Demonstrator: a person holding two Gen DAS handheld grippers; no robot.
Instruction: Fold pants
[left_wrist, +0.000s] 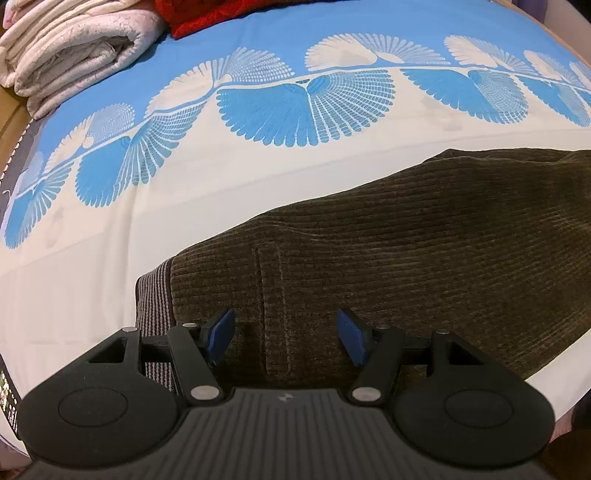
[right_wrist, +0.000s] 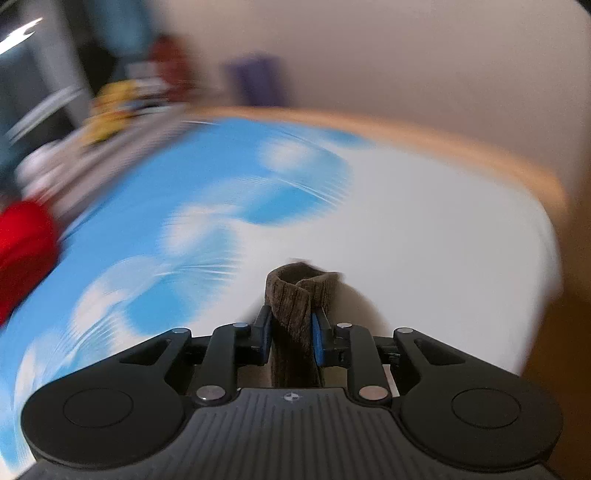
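Dark brown corduroy pants (left_wrist: 406, 251) lie on the bed, with the striped waistband (left_wrist: 153, 314) at the lower left of the left wrist view. My left gripper (left_wrist: 286, 338) is open and hovers just above the pants next to the waistband, holding nothing. My right gripper (right_wrist: 290, 338) is shut on a bunched end of the pants (right_wrist: 295, 299) and holds it up above the bed. The right wrist view is blurred by motion.
The bed sheet (left_wrist: 258, 177) is white and blue with a fan pattern. A folded pale blanket (left_wrist: 70, 48) and a red cloth (left_wrist: 229, 14) lie at the bed's far left. A wooden bed edge (right_wrist: 443, 136) and wall lie beyond.
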